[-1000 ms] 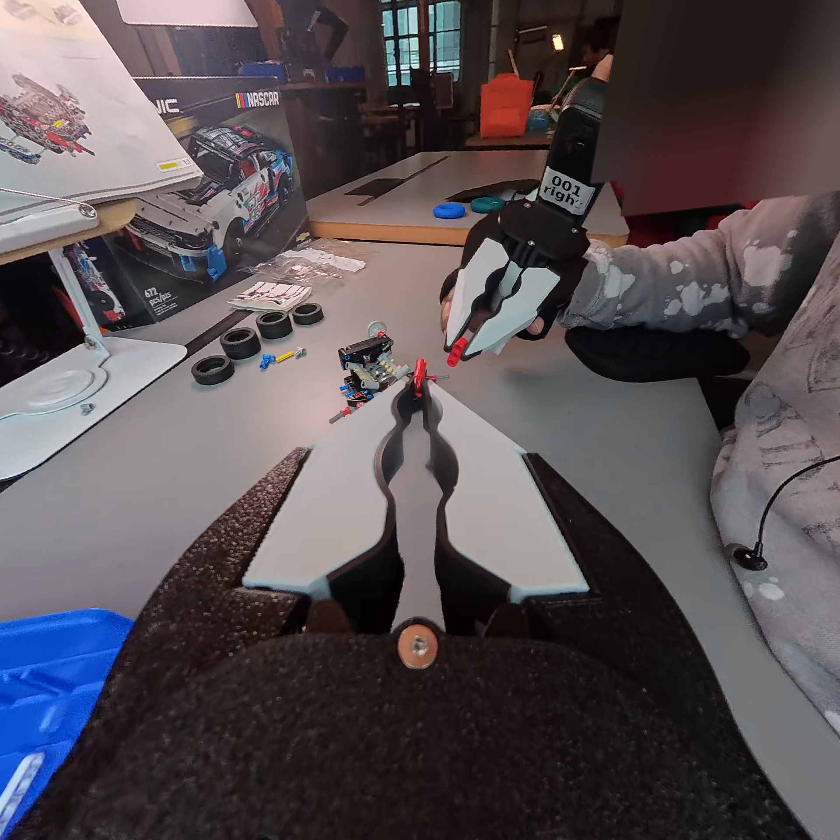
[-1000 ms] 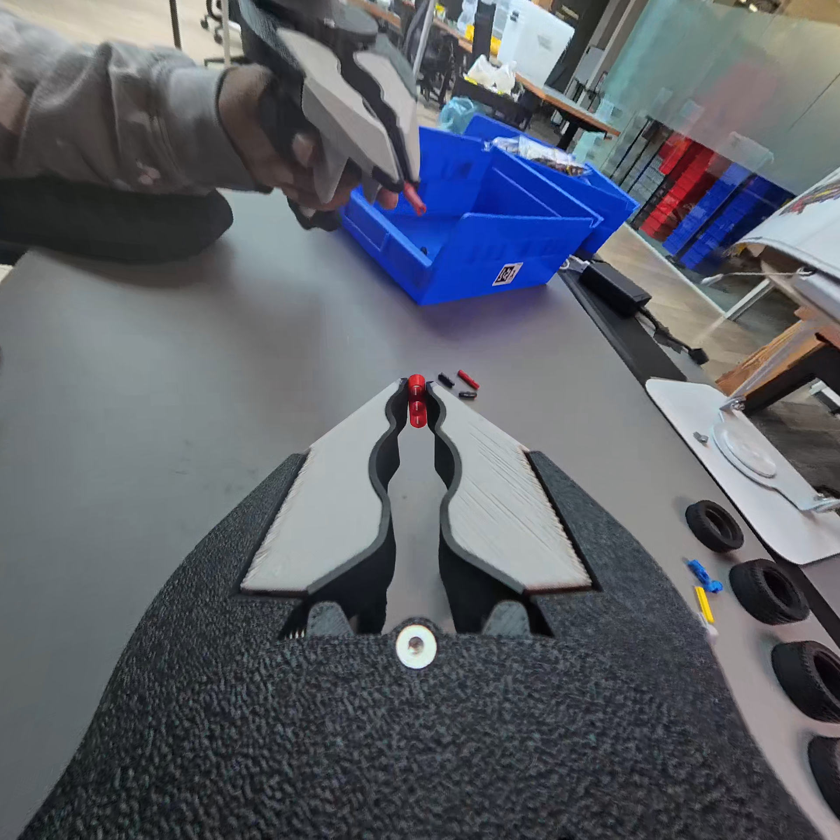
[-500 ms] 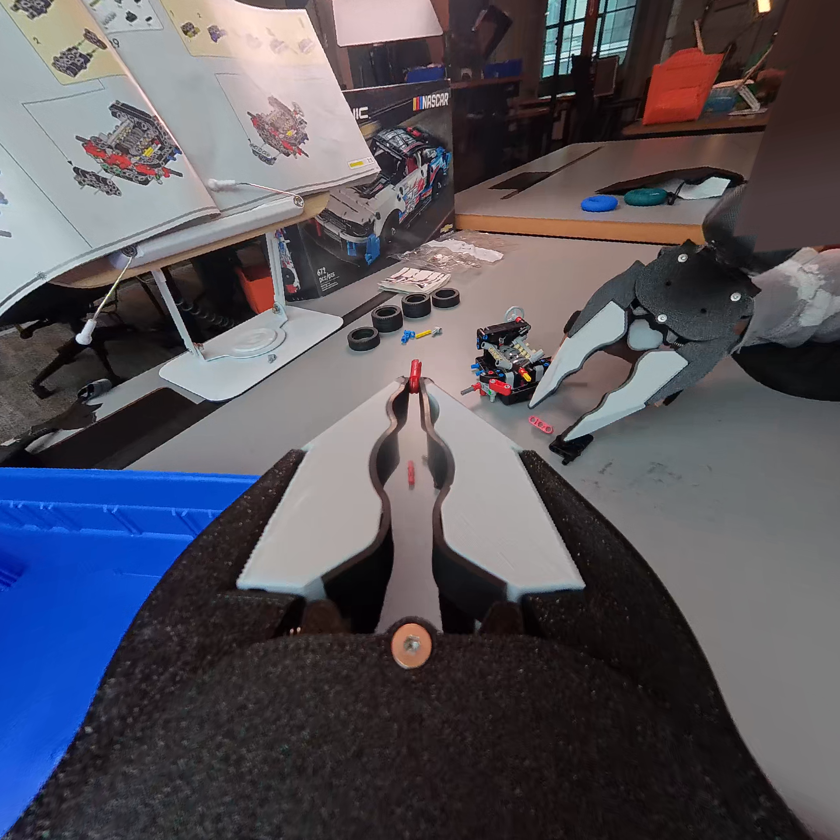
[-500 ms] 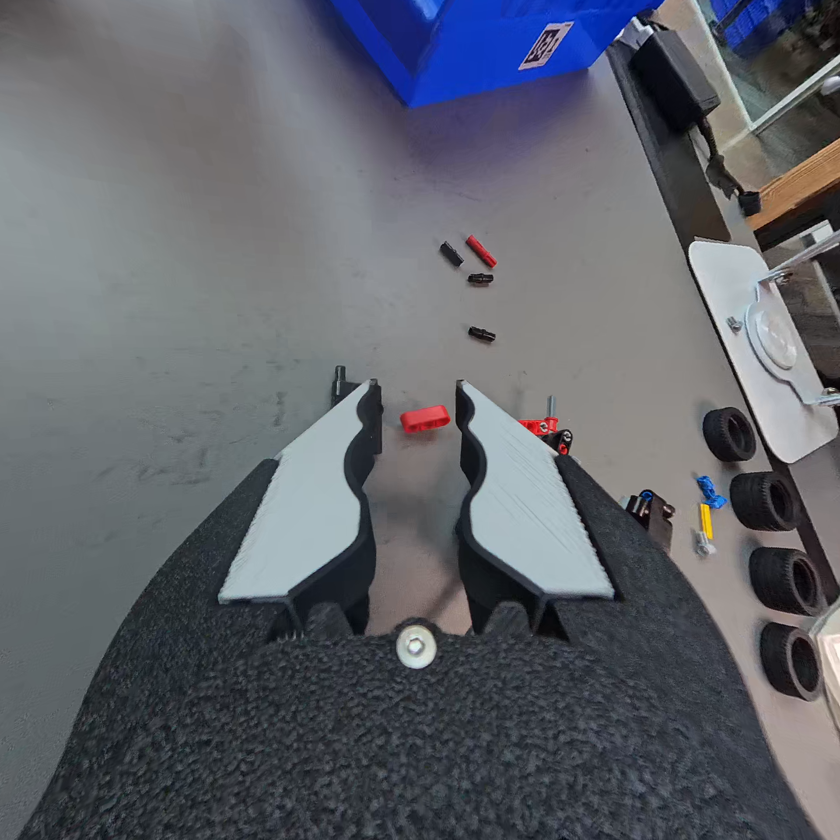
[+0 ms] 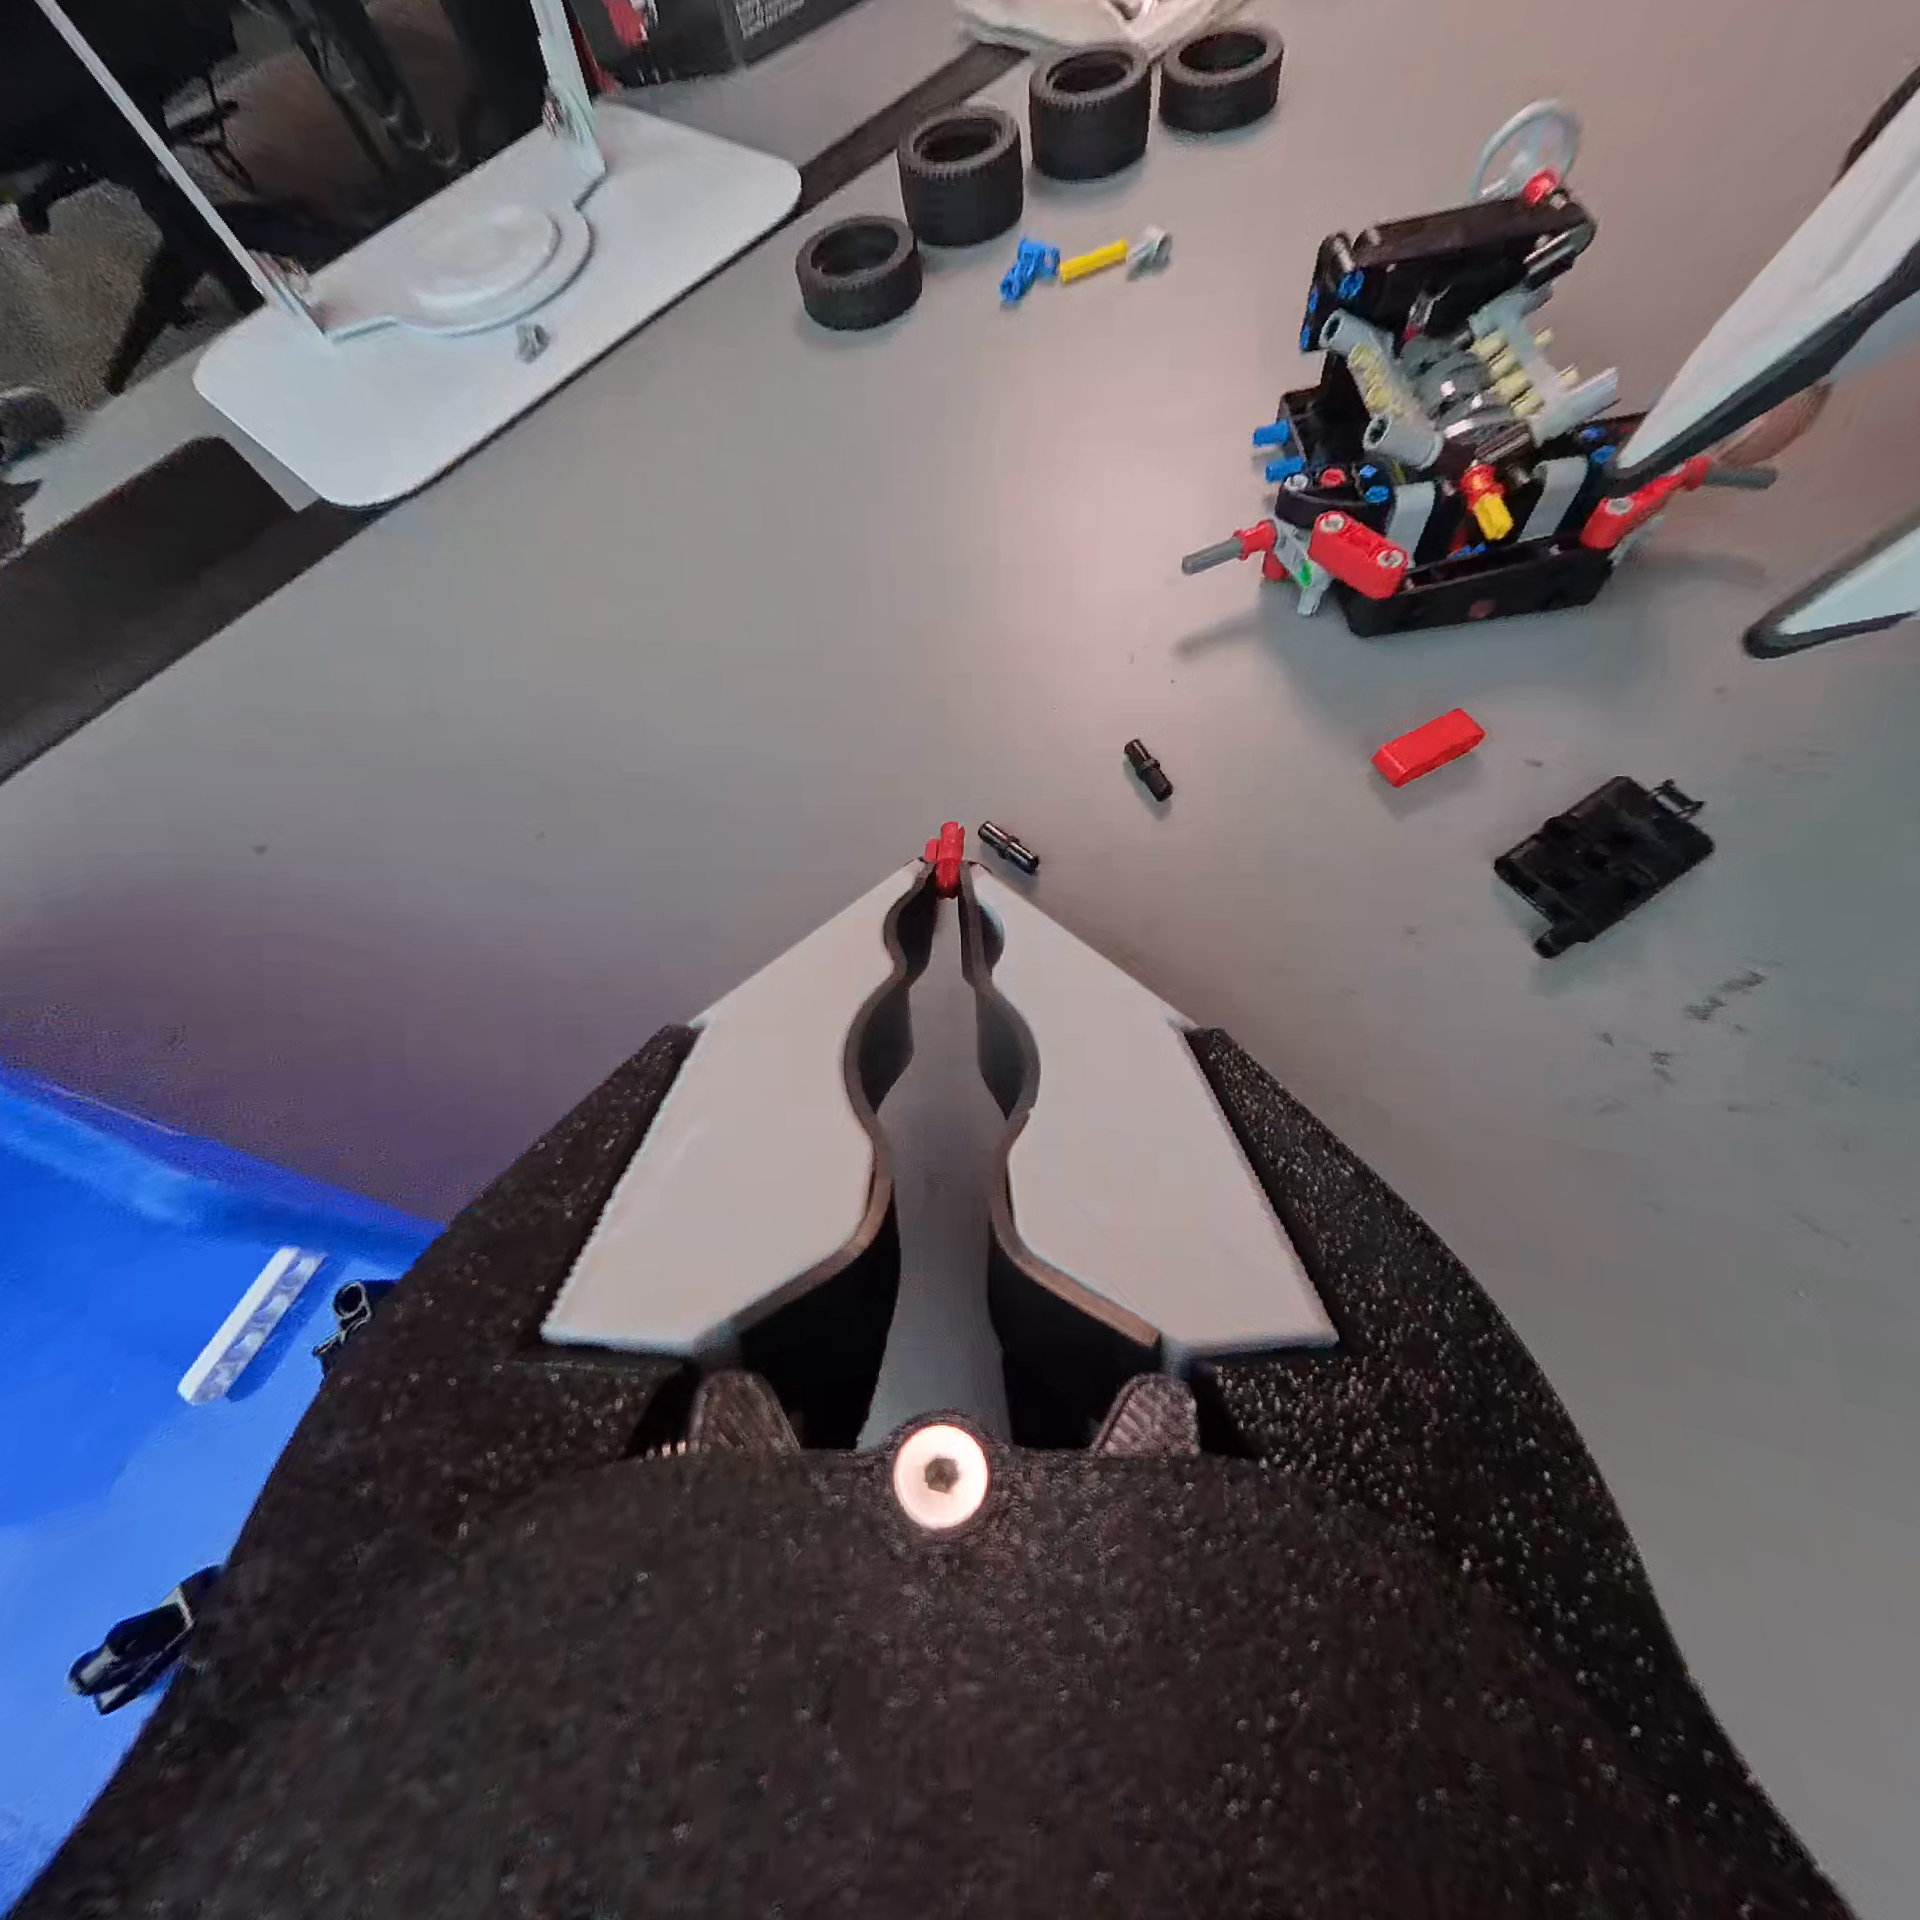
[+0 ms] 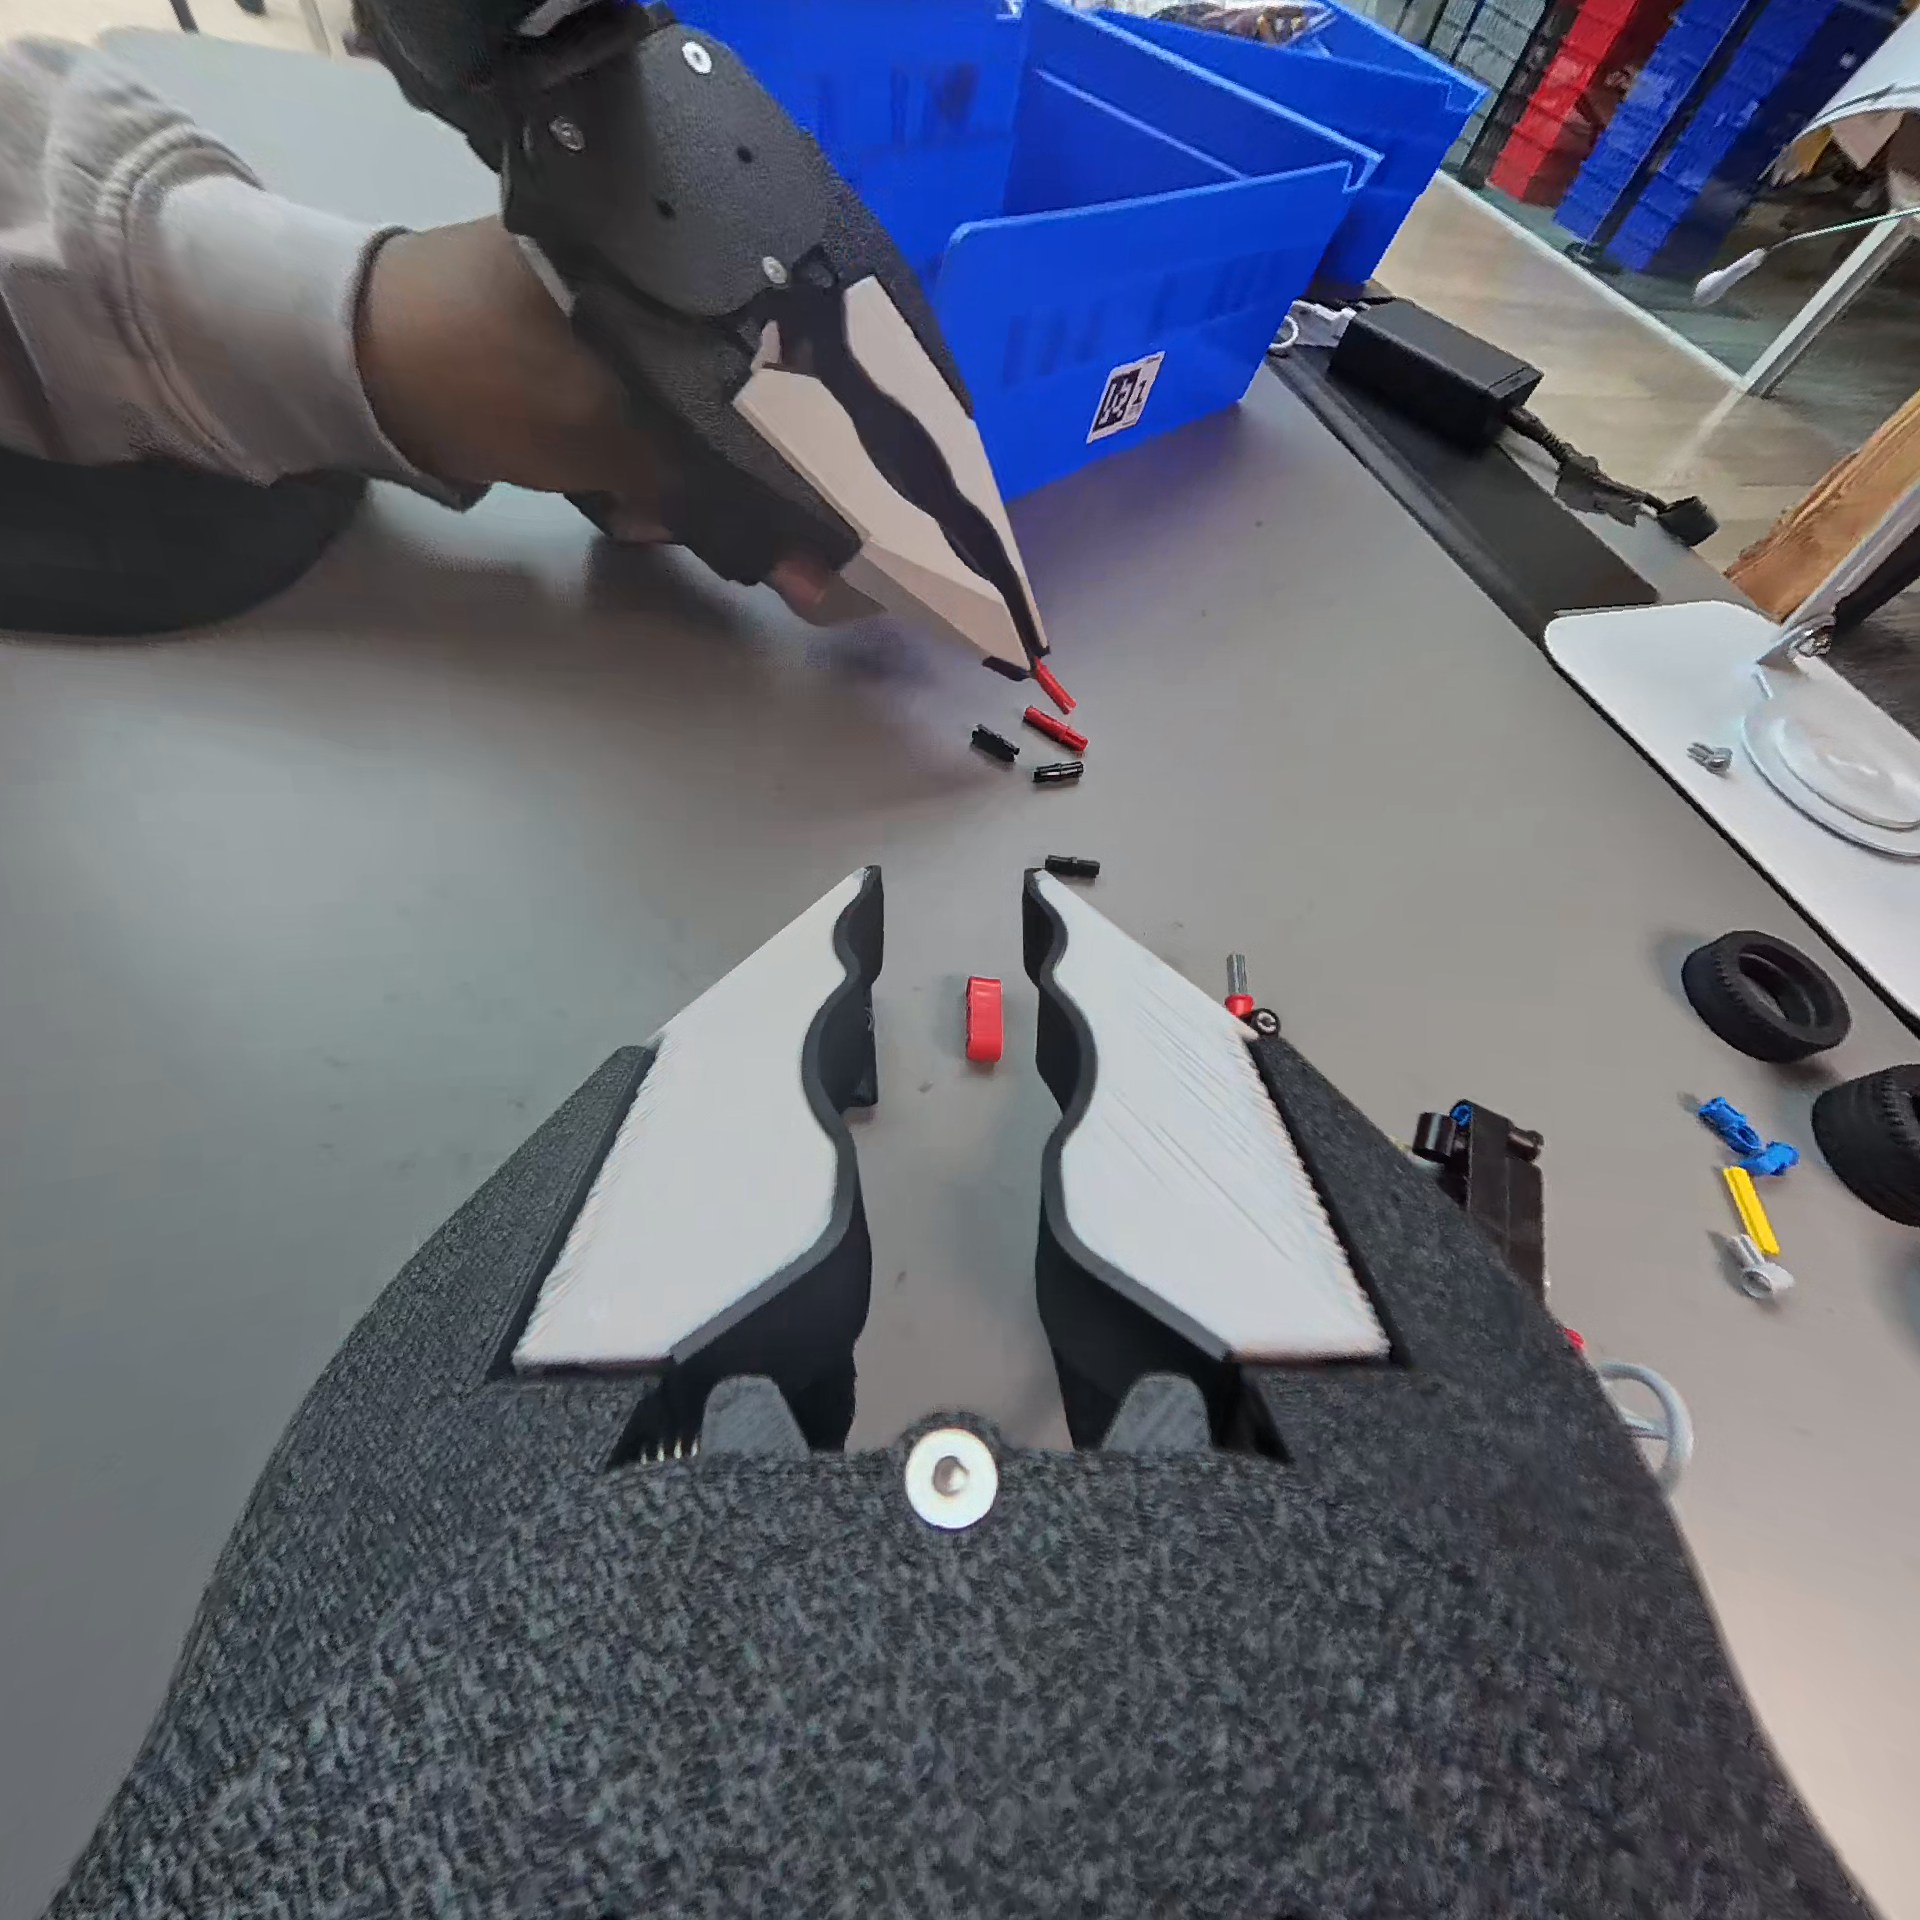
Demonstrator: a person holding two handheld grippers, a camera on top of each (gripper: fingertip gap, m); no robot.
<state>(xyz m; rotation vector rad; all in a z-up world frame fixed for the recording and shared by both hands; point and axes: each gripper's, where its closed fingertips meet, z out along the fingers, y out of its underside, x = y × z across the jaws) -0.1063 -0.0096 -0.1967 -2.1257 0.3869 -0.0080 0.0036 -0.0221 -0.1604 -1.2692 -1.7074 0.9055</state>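
A small red pin [image 5: 945,854] was pinched at the very tip of the left tool [image 5: 943,868], whose two fingers were pressed almost together on it. The pin was held low over the gray desk [image 5: 623,675]. In the right wrist view the same left tool [image 6: 1023,649] pointed down with the red pin [image 6: 1052,686] sticking out of its tip, just above a second red pin [image 6: 1055,727] and two black pins [image 6: 994,744] lying on the desk. A person's hand [image 6: 499,374] held that tool. The right tool [image 6: 954,883] was wide open and held nothing. A short red beam [image 6: 983,1018] lay flat on the desk between its two fingers, touching neither one. Another black pin [image 6: 1071,865] lay just past its right fingertip. In the left wrist view a flat black piece [image 5: 1600,862] lay near the red beam [image 5: 1427,746]. Farther off stood a half-built toy engine block [image 5: 1444,436] in black, gray and red. Past it, four black toy tires [image 5: 961,177] sat in a row, with small blue and yellow bits [image 5: 1081,262] beside them. A white stand base [image 5: 488,312] sat to the left of the tires. Blue bins [image 6: 1143,260] stood behind the left tool.
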